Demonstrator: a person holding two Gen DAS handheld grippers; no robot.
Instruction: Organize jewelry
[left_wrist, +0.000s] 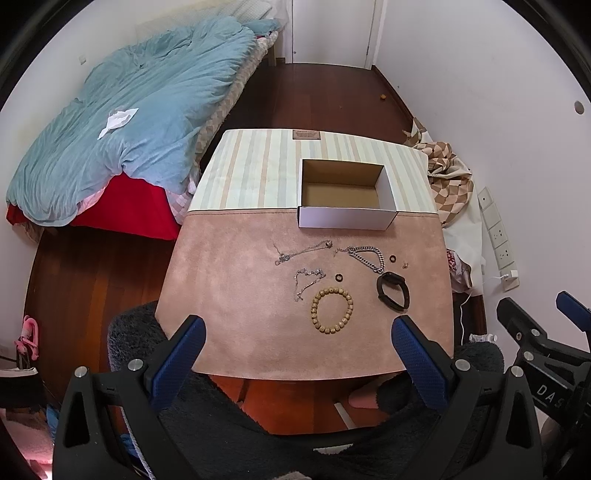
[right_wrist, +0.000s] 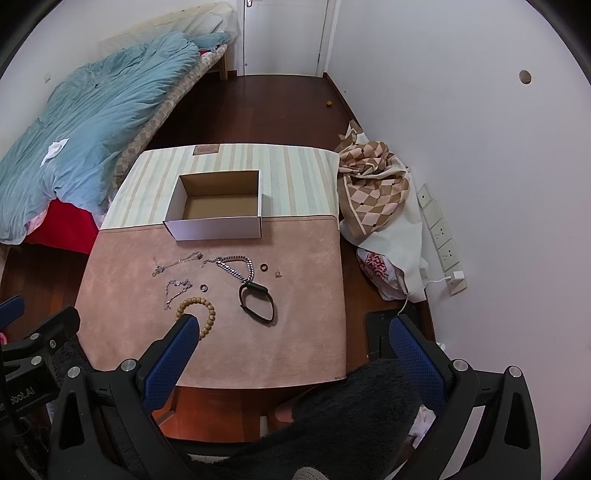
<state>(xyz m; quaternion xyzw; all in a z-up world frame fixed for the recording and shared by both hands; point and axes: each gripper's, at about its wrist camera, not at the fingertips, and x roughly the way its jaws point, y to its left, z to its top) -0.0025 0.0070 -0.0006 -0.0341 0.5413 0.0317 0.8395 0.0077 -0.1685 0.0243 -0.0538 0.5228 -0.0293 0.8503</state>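
Observation:
An empty white cardboard box (left_wrist: 346, 218) (right_wrist: 216, 223) stands open on the table. In front of it on the pink cloth lie a wooden bead bracelet (left_wrist: 331, 311) (right_wrist: 210, 314), a black band (left_wrist: 393, 294) (right_wrist: 258, 302), a thick silver chain (left_wrist: 367, 256) (right_wrist: 236, 267), thin silver chains (left_wrist: 303, 251) (right_wrist: 177, 263), two small dark rings (left_wrist: 338, 277) (right_wrist: 263, 266) and a tiny earring (left_wrist: 405, 264). My left gripper (left_wrist: 297, 326) is open and empty above the table's near edge. My right gripper (right_wrist: 291, 326) is open and empty, its left finger hiding part of the bead bracelet.
A bed with a blue duvet (left_wrist: 129, 129) stands to the left. A checkered cloth (right_wrist: 373, 184) and bags lie on the floor at the right by a wall socket strip (right_wrist: 441, 236). A dark fluffy seat (left_wrist: 258, 443) is below the grippers.

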